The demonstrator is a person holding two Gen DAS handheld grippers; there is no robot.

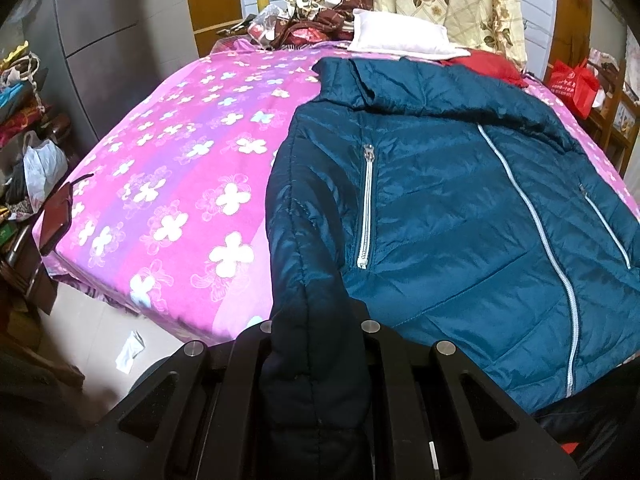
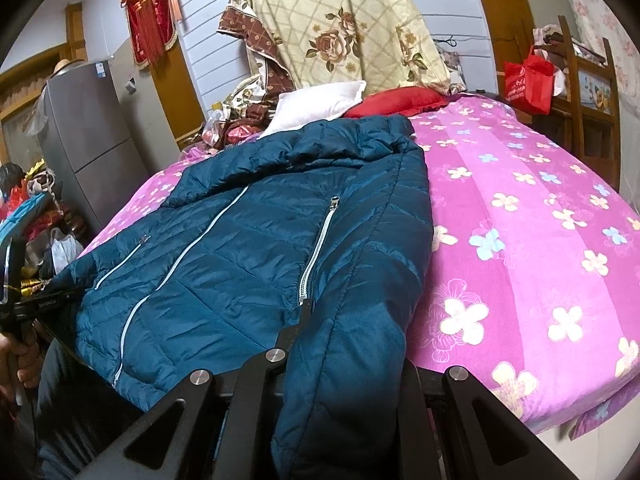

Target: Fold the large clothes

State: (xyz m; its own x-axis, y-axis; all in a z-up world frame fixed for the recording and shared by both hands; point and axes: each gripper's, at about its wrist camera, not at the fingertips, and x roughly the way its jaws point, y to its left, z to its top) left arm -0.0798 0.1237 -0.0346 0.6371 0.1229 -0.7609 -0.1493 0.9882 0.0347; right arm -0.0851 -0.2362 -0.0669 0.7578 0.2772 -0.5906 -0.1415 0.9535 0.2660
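On the bed (image 1: 168, 184) the jacket (image 1: 460, 200) lies flat, zipped, unfolded; left claw (image 1: 316, 344) and right claw (image 2: 340, 344) each clamp a sleeve. All folds remain.

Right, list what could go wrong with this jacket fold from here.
1. Both claws, left claw and right claw, pinch only the edges of the slick teal jacket; the fabric may slip free.
2. The puffy quilting may spring back open after folding.
3. The collar lies close to the white pillow and may drag against it.
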